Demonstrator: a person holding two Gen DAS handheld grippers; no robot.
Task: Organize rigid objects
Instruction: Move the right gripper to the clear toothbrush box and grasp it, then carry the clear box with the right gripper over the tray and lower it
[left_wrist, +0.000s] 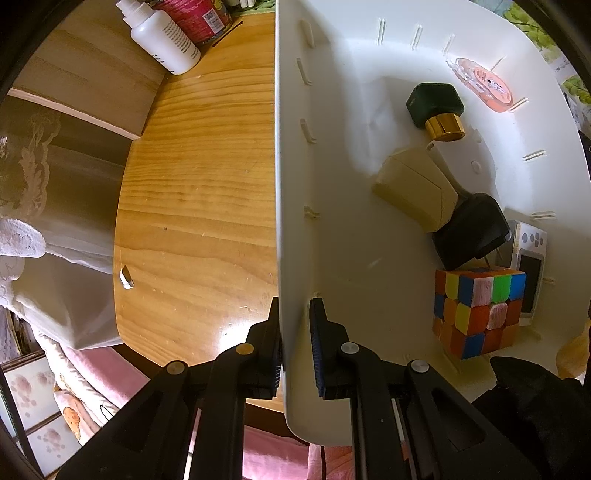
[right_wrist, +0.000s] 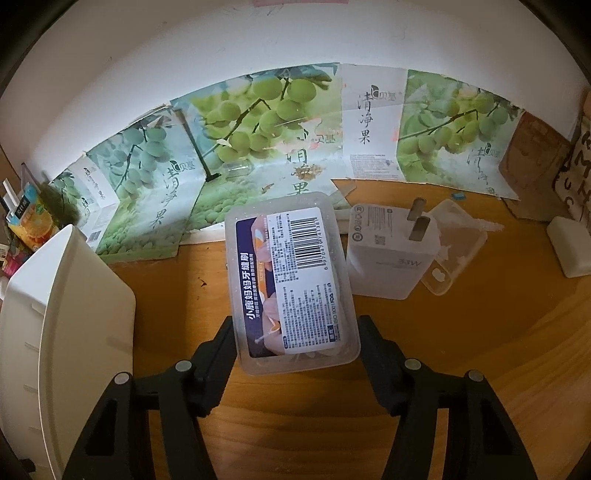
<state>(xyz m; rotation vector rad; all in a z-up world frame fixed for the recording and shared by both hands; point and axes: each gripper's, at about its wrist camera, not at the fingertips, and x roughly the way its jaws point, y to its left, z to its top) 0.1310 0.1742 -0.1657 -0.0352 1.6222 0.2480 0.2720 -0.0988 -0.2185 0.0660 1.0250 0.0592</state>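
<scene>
My left gripper (left_wrist: 294, 343) is shut on the near wall of a white storage bin (left_wrist: 295, 184), one finger outside, one inside. In the bin lie a Rubik's cube (left_wrist: 476, 310), a beige box (left_wrist: 417, 188), a black charger (left_wrist: 472, 230), a dark green bottle with a gold cap (left_wrist: 436, 107), a pink tape dispenser (left_wrist: 484, 83) and a small white device (left_wrist: 528, 266). My right gripper (right_wrist: 297, 343) is shut on a clear plastic box with a barcode label (right_wrist: 291, 280), held above the wooden table (right_wrist: 480, 332). The bin shows at the left in the right wrist view (right_wrist: 66, 314).
A white 33W charger (right_wrist: 391, 254) and a clear lid (right_wrist: 458, 240) lie on the table behind the held box; a white block (right_wrist: 569, 251) sits far right. Printed cardboard (right_wrist: 258, 147) lines the wall. A white spray bottle (left_wrist: 162, 37) stands at the table's far left.
</scene>
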